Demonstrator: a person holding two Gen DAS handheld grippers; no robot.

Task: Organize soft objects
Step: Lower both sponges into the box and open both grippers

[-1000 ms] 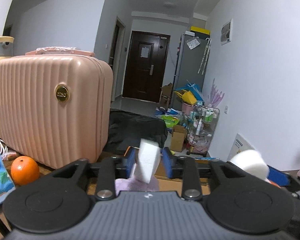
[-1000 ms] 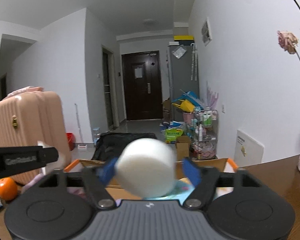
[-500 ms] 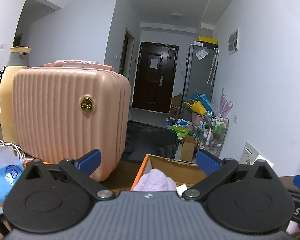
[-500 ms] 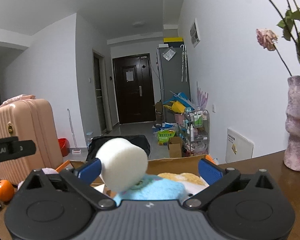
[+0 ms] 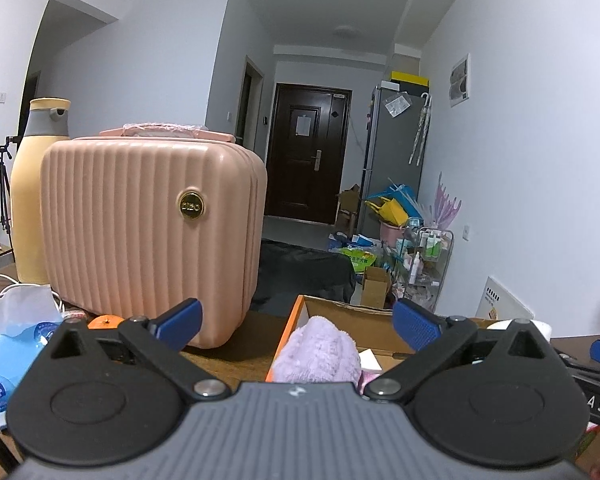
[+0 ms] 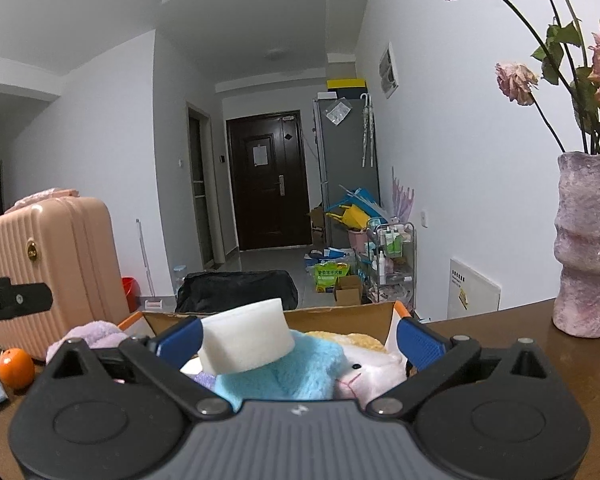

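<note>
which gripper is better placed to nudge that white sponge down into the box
Right. The white sponge lies on the blue plush in the cardboard box, just inside the open right gripper, beside its left finger. The left gripper is open over the purple plush, off to the side.

We see only the top of the lilac plush [image 5: 318,354] behind the left tool's body, and the orange [image 5: 105,322] barely peeks out.

White sponge cylinder [image 6: 246,336] lies atop blue plush [image 6: 296,368] in cardboard box [image 6: 340,314].
</note>
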